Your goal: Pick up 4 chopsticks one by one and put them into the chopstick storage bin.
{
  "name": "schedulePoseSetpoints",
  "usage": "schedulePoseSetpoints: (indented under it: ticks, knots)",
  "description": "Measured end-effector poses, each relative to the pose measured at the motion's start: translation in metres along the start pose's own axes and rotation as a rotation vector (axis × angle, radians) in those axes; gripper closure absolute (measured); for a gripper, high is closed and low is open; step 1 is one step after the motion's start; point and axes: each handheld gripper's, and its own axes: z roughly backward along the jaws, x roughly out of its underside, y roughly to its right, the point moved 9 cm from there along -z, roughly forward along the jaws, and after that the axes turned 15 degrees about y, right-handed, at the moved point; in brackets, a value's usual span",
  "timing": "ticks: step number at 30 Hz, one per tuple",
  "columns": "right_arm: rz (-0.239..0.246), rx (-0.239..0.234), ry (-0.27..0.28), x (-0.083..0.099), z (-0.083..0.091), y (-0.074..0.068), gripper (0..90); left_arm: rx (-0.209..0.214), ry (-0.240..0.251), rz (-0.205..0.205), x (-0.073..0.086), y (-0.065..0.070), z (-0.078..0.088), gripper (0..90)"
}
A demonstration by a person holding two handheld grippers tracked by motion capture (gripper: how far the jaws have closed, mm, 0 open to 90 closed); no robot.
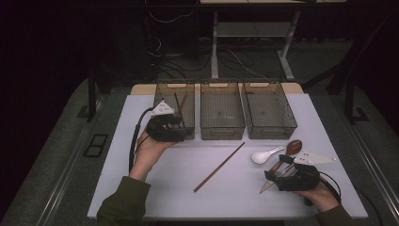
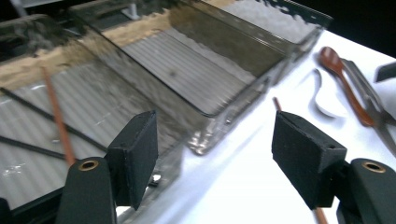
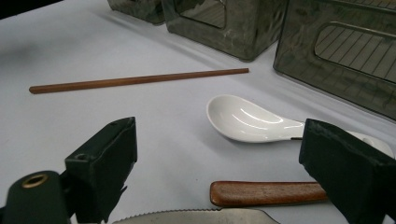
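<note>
Your left gripper (image 1: 165,123) stands released over the left bin (image 1: 175,109); your right gripper (image 1: 282,176) waits with jaws apart.

A brown chopstick (image 2: 57,119) lies inside the left bin beside dark sticks. A second chopstick (image 1: 219,166) lies on the white table (image 1: 155,179). Your right jaws straddle the wooden handle (image 3: 266,192) and serrated knife (image 3: 196,217) without pressing; the white spoon (image 3: 247,120) is just beyond.

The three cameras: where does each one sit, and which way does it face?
High view: above the table, facing forward and down on three bins; forearms and both claws show.
Left gripper view: on the left claw, facing the bins; open jaws show.
Right gripper view: on the right claw, facing the white spoon; open jaws show.
All share the loose chopstick.
</note>
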Motion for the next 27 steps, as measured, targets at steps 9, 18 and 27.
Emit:
schedulePoseSetpoints:
  ticks: [9, 18, 27]
  knots:
    - [0.034, -0.001, -0.005, 0.003, -0.002, -0.001, 11.0, 0.047, -0.017, -0.010, 0.021, 0.027, -0.004, 27.5]
    - [0.042, 0.002, -0.008, 0.003, -0.002, 0.000, 11.0, 0.065, -0.033, -0.010, 0.047, 0.043, -0.003, 27.3]
    - [0.047, 0.003, -0.010, 0.004, -0.003, 0.000, 11.0, 0.072, -0.068, -0.024, 0.076, 0.058, -0.007, 30.3]
